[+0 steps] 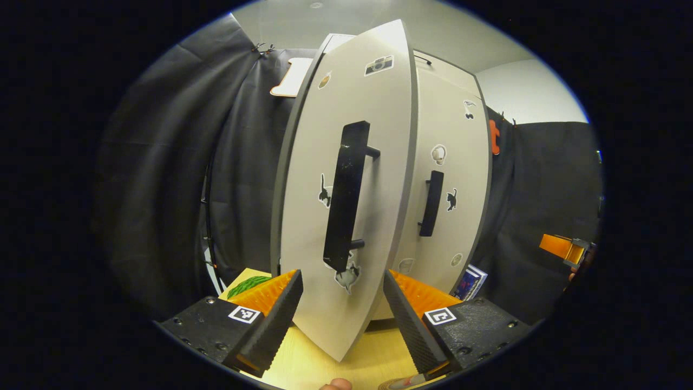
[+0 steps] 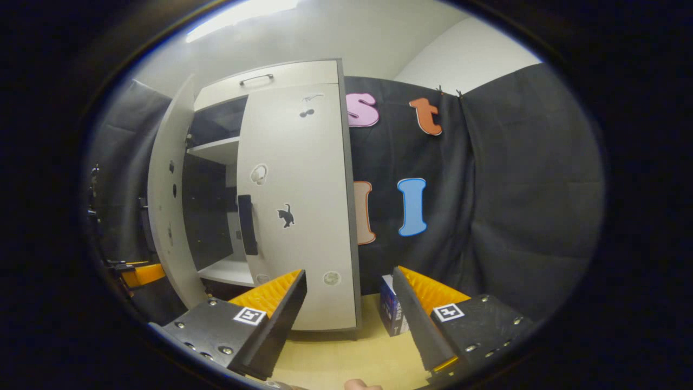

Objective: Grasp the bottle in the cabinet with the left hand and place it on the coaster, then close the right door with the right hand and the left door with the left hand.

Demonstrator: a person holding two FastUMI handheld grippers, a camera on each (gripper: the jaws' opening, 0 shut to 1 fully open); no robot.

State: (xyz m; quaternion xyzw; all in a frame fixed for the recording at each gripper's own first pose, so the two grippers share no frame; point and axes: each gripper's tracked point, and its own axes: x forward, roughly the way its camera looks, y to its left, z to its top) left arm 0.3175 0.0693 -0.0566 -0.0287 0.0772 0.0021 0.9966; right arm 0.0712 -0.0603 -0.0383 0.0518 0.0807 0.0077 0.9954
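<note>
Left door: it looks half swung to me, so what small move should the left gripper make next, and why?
Probably push the left door a little further toward the cabinet. The right door already sits flush, while the left door stands ajar, with dark shelves showing in the right gripper view. The left gripper has its jaws open on either side of that door's lower edge, so nudging beats gripping.

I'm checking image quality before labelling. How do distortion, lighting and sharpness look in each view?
Left gripper view: fisheye bows the left door strongly; light even, handle sharp. Right gripper view: a bright ceiling light glares at the top, the right door curves mildly, and the cabinet interior is dark.
</note>
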